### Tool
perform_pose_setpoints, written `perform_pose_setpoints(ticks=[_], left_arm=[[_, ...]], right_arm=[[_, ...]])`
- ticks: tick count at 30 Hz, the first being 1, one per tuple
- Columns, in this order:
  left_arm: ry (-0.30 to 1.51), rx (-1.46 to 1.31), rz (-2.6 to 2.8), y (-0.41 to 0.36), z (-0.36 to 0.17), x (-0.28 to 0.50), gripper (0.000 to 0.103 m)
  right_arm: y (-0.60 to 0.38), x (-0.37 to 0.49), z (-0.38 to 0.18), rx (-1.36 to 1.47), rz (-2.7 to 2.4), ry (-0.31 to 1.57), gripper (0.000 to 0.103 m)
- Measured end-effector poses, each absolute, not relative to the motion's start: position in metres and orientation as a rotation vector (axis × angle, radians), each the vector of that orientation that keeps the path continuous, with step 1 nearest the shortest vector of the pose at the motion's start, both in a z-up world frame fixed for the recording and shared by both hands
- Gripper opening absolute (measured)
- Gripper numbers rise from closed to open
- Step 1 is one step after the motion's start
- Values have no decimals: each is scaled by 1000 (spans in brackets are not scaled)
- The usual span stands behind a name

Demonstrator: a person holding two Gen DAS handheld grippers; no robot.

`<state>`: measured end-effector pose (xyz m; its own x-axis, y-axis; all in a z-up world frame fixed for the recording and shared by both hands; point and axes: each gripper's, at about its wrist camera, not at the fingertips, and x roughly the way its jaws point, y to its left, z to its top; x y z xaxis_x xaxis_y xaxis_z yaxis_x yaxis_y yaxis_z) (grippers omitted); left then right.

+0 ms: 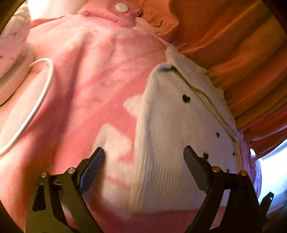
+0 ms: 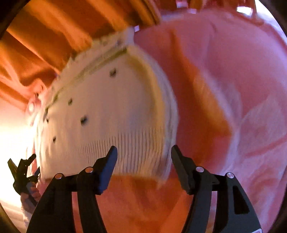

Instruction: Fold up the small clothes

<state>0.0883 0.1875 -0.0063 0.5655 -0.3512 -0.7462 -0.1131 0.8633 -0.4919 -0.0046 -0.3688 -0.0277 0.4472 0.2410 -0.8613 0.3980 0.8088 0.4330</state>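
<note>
A small white knit garment (image 1: 175,129) with tiny black hearts lies flat on a pink fleece blanket (image 1: 86,75). It also shows in the right wrist view (image 2: 111,111), with its ribbed hem nearest me. My left gripper (image 1: 144,152) is open and empty, its jaws spread over the garment's left edge. My right gripper (image 2: 143,152) is open and empty, just above the ribbed hem. The left gripper (image 2: 23,172) also shows at the far left of the right wrist view.
Orange pleated fabric (image 1: 233,53) runs along the far side of the blanket. A white cable (image 1: 41,93) loops over the blanket's left part. A pink flap with a white snap button (image 1: 121,7) lies at the top. Bright window light sits at the right edge.
</note>
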Motion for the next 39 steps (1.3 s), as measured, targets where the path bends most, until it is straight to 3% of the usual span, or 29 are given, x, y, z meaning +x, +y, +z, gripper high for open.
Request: perform_pose_setpoints(ticks=[5,7,8,9,10,11,12,20,25,33,39], left_arm=[[1001,-472,-158,164,-9,69,89],[1012,-460,-160,156,-8,68,86],[1018,-472,-162,154,-8,69,83],[1022,-486,-177,152,-7,71,66],[1037,-493,-179,151,-7,75,33],[1062,-501,-188,152,-8,78,14],[1095,-538,-199,153,-10,83,8],[960,-438,-253,156,64,37,6],[957,-392,-299,153,84,-17,6],[1079,-417,-314,161,75,-90,6],[981,-394,-348,158,117,-52,6]], right_arm=[[-356,-5,-29,622,-66,1076,72],[-352,-1,-30,602,-57,1061,72],[-349,0,-29,591,-44,1047,65],[-347,5,-30,589,-31,1043,40],[-347,8,-30,600,-14,1043,23],[-350,10,-28,637,5,1028,10],[-353,10,-24,664,15,1005,10],[-376,-51,62,617,29,773,7],[-390,-97,76,636,23,801,6],[-383,-176,63,634,39,941,4],[-398,-126,122,561,102,758,4]])
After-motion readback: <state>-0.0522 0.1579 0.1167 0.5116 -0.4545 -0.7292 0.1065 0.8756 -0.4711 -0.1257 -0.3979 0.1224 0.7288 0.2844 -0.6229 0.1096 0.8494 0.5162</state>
